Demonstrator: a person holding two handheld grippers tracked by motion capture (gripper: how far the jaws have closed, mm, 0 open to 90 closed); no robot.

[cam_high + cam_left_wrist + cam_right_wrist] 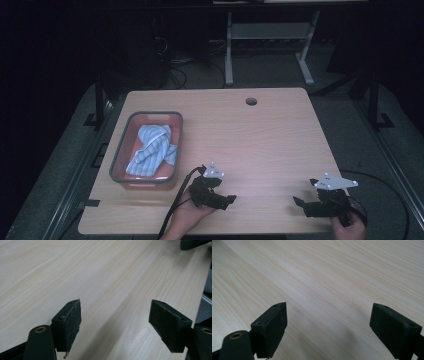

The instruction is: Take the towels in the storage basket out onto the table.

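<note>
Both jaws wide, left gripper (231, 199) and right gripper (298, 202) hover near table (260, 135) front edge, well apart.

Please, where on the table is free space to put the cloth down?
The table is bare from the basket rightwards to its right edge, and from the round hole down to both tongs. The left tongs and right tongs crowd the near edge. The striped cloth lies in the basket.

I see bare table (260, 140) from 12 to 2 o'clock of both grippers: free passage. Only obstacle: grey bin (146, 150) with striped cloth (152, 150), at 10 o'clock of left gripper (226, 200).
</note>
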